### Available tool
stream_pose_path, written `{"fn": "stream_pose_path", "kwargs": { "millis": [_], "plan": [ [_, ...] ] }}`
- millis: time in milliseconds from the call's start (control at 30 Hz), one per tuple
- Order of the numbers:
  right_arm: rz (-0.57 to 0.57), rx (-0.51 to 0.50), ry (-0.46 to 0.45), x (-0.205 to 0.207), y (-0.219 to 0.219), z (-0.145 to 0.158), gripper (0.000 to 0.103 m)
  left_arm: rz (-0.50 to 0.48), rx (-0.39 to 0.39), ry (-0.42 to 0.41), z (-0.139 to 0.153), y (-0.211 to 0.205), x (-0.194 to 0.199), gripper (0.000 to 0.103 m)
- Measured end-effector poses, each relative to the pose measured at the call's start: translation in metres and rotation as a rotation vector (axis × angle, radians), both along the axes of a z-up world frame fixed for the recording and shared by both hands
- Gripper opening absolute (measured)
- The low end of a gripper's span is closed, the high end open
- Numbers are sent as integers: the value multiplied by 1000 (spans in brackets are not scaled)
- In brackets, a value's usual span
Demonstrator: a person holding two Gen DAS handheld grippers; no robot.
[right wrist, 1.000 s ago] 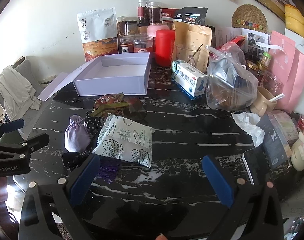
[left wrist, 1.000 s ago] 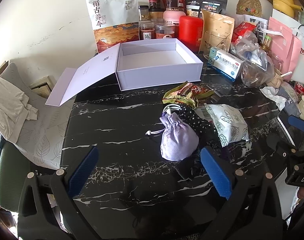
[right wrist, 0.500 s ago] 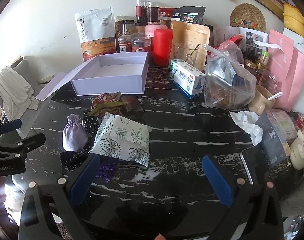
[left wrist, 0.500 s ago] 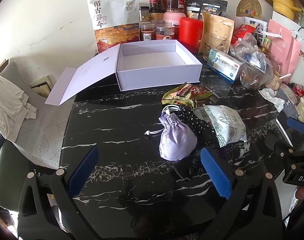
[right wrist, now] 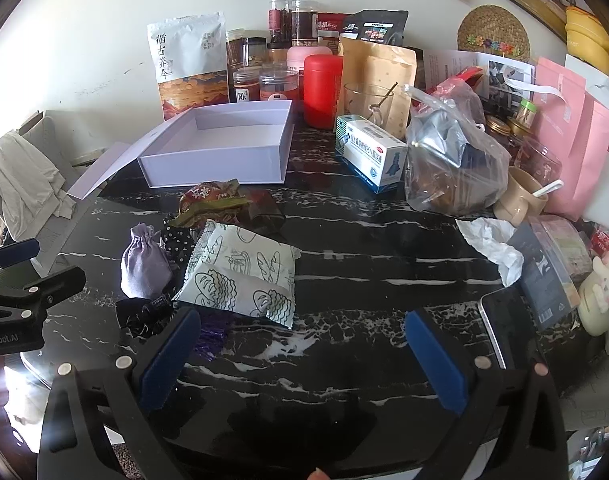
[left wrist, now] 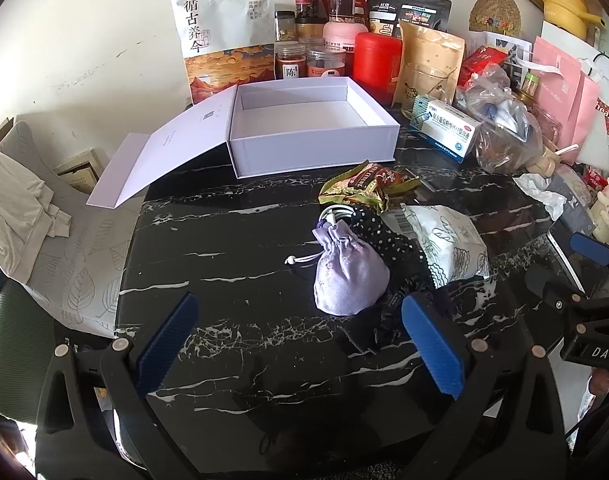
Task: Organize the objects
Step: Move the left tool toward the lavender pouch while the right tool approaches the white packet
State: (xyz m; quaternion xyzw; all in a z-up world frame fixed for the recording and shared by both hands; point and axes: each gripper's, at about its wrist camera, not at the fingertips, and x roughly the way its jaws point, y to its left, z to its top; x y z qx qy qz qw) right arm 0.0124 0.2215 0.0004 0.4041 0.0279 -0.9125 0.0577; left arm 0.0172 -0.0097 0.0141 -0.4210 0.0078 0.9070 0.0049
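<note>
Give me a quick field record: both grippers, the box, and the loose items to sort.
left gripper: open, empty, above table
right gripper: open, empty
white box: lid open, empty
lilac drawstring pouch: on table, nearest left gripper
printed snack packet: beside pouch
polka-dot fabric: between pouch and packet
foil wrapper: in front of box

The bench (left wrist: 232, 264) is glossy black stone-look with white veins, mirroring the light. The open gift box (left wrist: 304, 128) looks like smooth matt white card. The drawstring pouch (left wrist: 346, 276) is lilac cloth with a soft satin sheen; beside it lies a black fabric piece with white dots (left wrist: 378, 234). The snack packet (right wrist: 244, 276) is pale, matt printed film, and the crumpled wrapper (left wrist: 368, 186) is shiny foil. The red canister (right wrist: 322, 90) seems smooth plastic, though that is hard to tell. Each hand-held gripper (left wrist: 300, 340) (right wrist: 300, 360) is matt black plastic with blue textured pads (left wrist: 432, 344).
</note>
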Motion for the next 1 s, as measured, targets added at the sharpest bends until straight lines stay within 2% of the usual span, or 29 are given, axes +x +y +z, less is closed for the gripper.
{"fn": "stream_pose_path", "kwargs": {
  "millis": [1000],
  "plan": [
    [2, -13, 6, 10, 1, 0, 102, 1, 15, -5, 0, -4, 12, 102]
  ]
}}
